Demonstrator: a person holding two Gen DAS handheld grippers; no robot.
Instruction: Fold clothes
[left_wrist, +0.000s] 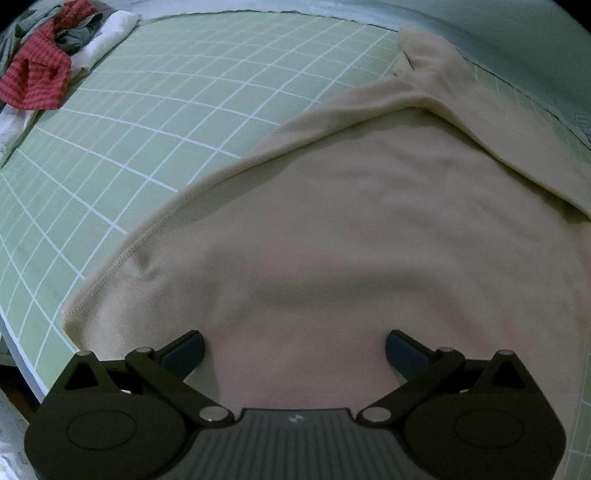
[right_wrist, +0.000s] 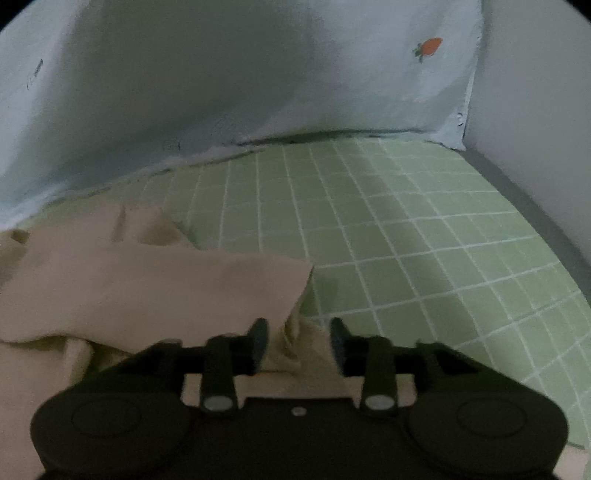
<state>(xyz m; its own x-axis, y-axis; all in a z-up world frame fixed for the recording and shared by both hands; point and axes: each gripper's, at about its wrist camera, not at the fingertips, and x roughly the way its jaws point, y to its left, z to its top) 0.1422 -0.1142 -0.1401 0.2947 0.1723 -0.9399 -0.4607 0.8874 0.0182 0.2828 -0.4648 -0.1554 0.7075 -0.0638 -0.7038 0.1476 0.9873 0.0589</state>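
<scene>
A beige fleece garment (left_wrist: 369, 221) lies spread on the green grid bedsheet (left_wrist: 166, 110), with one sleeve folded across its far side. My left gripper (left_wrist: 294, 350) hovers low over its near part, jaws wide open, with nothing between the fingers. In the right wrist view the garment (right_wrist: 147, 288) is at the left, its sleeve flap raised a little off the sheet. My right gripper (right_wrist: 297, 339) has a bunched fold of that beige cloth pinched between its fingers, which stand partly apart around it.
A pile of other clothes, red striped (left_wrist: 40, 70), grey and white, sits at the far left corner of the bed. A pale blue cloth with a strawberry print (right_wrist: 428, 47) hangs along the wall behind. Green sheet (right_wrist: 443, 240) extends to the right of the garment.
</scene>
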